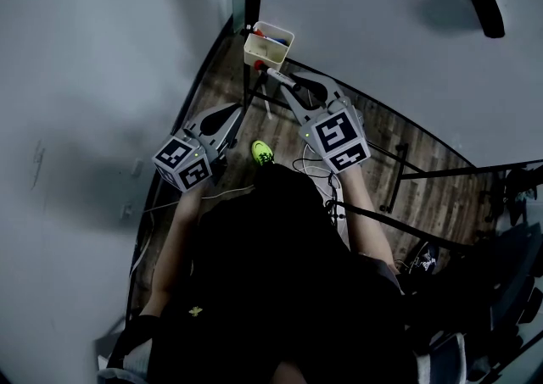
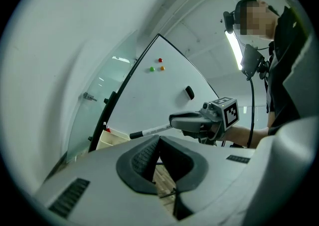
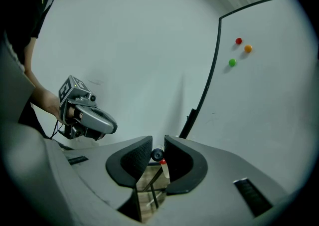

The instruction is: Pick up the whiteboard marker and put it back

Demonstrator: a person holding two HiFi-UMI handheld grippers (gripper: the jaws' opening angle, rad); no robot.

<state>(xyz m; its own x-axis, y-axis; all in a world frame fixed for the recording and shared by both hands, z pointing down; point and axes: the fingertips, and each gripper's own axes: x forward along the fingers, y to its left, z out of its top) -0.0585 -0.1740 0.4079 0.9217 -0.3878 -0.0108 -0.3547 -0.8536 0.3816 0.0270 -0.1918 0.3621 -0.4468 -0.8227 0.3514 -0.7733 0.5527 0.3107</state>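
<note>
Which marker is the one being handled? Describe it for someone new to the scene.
Find the big whiteboard, then the cream holder box at its lower corner. Just beside that box, the right gripper pinches a whiteboard marker in its fingers: white barrel, black cap, the only one outside the box, whose pens show red and blue.

Your head camera looks steeply down on the left gripper [image 1: 232,111] and right gripper [image 1: 284,81]; each gripper's camera looks closely along its jaws, both sharing the whiteboard [image 2: 159,95].
</note>
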